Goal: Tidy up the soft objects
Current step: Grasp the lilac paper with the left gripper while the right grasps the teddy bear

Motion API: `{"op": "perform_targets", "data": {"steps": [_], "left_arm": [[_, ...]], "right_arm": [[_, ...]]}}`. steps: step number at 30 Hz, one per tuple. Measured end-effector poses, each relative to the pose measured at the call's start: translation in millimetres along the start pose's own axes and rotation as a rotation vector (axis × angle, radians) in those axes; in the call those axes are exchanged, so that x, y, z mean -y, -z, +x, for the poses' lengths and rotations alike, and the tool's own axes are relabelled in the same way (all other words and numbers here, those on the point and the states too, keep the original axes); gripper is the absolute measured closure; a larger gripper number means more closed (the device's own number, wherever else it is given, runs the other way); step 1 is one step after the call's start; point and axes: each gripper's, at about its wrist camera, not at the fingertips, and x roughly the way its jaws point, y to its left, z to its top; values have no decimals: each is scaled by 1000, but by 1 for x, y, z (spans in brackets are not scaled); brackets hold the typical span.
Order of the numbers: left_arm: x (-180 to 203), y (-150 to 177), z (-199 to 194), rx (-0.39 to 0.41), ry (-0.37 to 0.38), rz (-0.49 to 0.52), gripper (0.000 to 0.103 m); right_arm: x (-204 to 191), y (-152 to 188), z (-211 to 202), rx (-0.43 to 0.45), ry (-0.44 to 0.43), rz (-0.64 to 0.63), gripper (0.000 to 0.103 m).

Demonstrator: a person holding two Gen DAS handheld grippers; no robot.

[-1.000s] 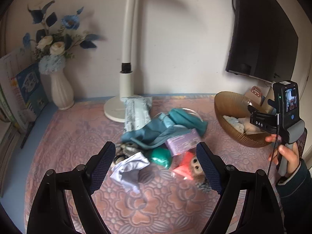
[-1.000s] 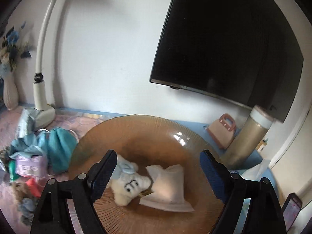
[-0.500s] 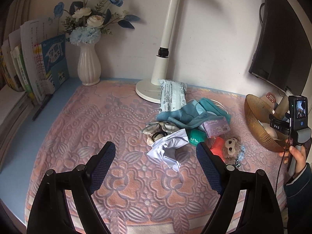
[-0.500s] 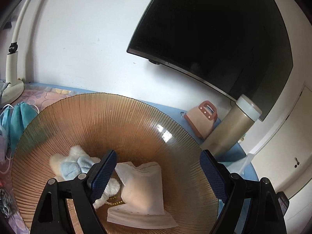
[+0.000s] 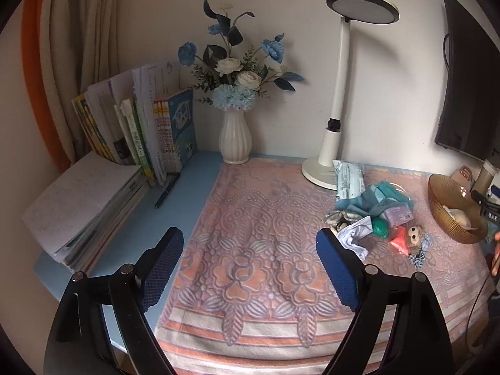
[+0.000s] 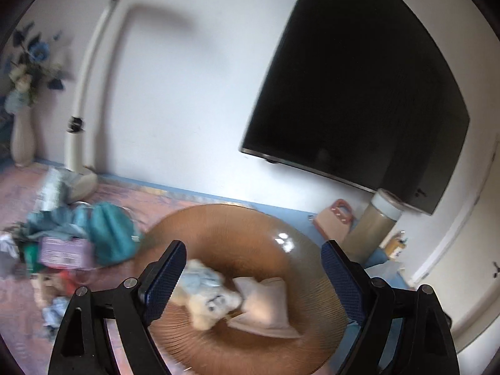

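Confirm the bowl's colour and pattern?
Translucent amber-brown bowl with fine radial ribbing; shows best in the right wrist view.

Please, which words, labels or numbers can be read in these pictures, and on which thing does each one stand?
"DAS" (small white letters, first letter unsure): on the black bar at the right edge of the left wrist view.
Books: there is print on the spines and covers, too small to read.
Wipes pack: printed text, too small to read.
Purple packet: label blurred, not readable.
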Motion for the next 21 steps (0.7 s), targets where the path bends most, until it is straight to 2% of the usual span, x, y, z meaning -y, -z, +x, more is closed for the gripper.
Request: {"op": "perform_targets", "data": {"steps": [2, 5, 8, 12, 13, 16, 21], "left_arm": [[19, 3, 24, -42, 79, -2, 15], [57, 11, 75, -138, 211, 10, 15], [95, 19, 124, -247, 294, 41, 15], [124, 20, 175, -380, 446, 66, 15], [126, 20, 183, -390, 464, 61, 15], [127, 22, 199, -391, 401, 48, 15], [135, 30, 209, -411, 388, 38, 15]], "right_arm": [[-20, 5, -21, -33, -160, 40, 1], [-53, 16, -28, -107, -296, 58, 1], [-78, 29, -17, -171, -386, 44, 1], [-87, 43, 24, -303, -397, 88, 1], [-87, 45, 36, -344, -422, 124, 1], [-92, 46, 70, -432, -501, 187, 1], [-110, 48, 93, -461, -465, 162, 5]]}}
